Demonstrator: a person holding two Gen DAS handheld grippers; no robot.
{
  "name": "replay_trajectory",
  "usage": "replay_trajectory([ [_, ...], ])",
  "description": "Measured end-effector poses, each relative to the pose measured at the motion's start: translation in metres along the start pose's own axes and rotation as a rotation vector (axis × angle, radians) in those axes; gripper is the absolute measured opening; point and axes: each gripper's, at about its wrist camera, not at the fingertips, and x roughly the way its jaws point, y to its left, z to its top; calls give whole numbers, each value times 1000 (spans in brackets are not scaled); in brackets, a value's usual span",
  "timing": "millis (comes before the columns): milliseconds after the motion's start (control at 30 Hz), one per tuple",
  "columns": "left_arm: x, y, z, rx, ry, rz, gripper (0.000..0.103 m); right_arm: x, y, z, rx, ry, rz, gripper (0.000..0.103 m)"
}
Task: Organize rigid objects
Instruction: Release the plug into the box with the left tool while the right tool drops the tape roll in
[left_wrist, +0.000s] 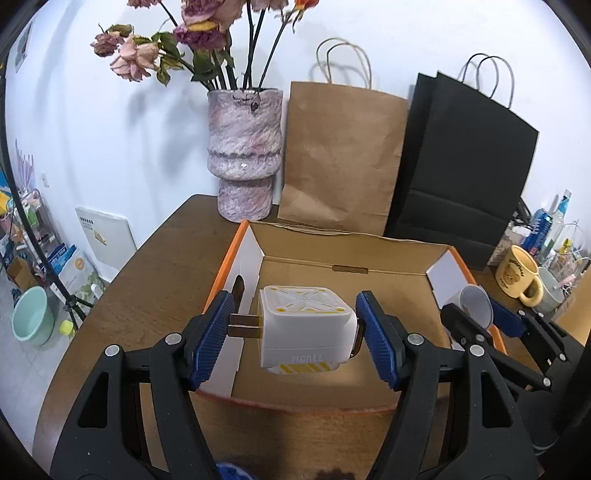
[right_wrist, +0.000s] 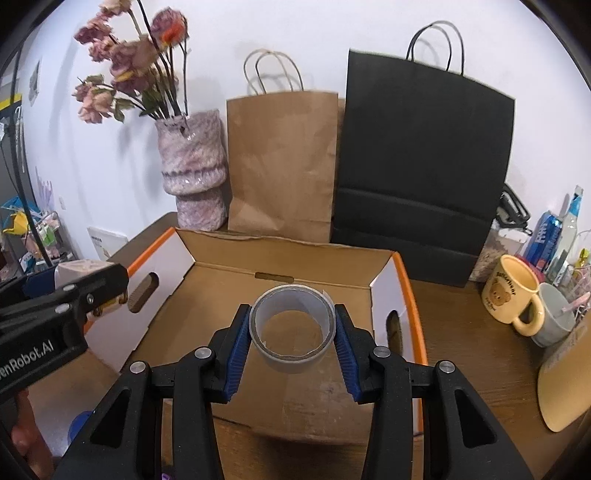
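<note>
White plug adapter (left_wrist: 306, 328) is clamped in the left gripper (left_wrist: 295, 339), held over the open cardboard box (left_wrist: 369, 254); its 2 prongs (left_wrist: 243, 325) point left against the left pad, so its long axis runs pad to pad, with the patterned yellow-dotted face up. Tape roll (right_wrist: 293, 326) is clamped in the right gripper (right_wrist: 291, 343), also over the box, with its bore axis pointing roughly forward and down into the box. The box sits on the wooden table (right_wrist: 461, 354). Behind it stand the vase (left_wrist: 243, 151), brown paper bag (left_wrist: 340, 155) and black bag (left_wrist: 465, 162); the yellow mug (right_wrist: 513, 291) is off to the right.
</note>
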Motion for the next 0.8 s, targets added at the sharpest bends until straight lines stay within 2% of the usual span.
replay_trajectory([
  [200, 26, -2, 5, 18, 30, 19, 65, 22, -4, 3, 4, 37, 3, 47],
  [533, 53, 0, -1, 35, 102, 39, 65, 33, -12, 0, 20, 82, 15, 48],
  [567, 54, 0, -1, 36, 103, 37, 69, 33, -12, -1, 20, 85, 17, 48],
  [700, 49, 3, 1, 28, 74, 46, 103, 34, -16, -2, 30, 100, 7, 48],
  [733, 46, 5, 2, 22, 63, 44, 103, 35, -18, -2, 34, 107, 4, 49],
  [800, 45, 8, 4, 12, 62, 40, 103, 37, -21, -3, 48, 121, -8, 64],
])
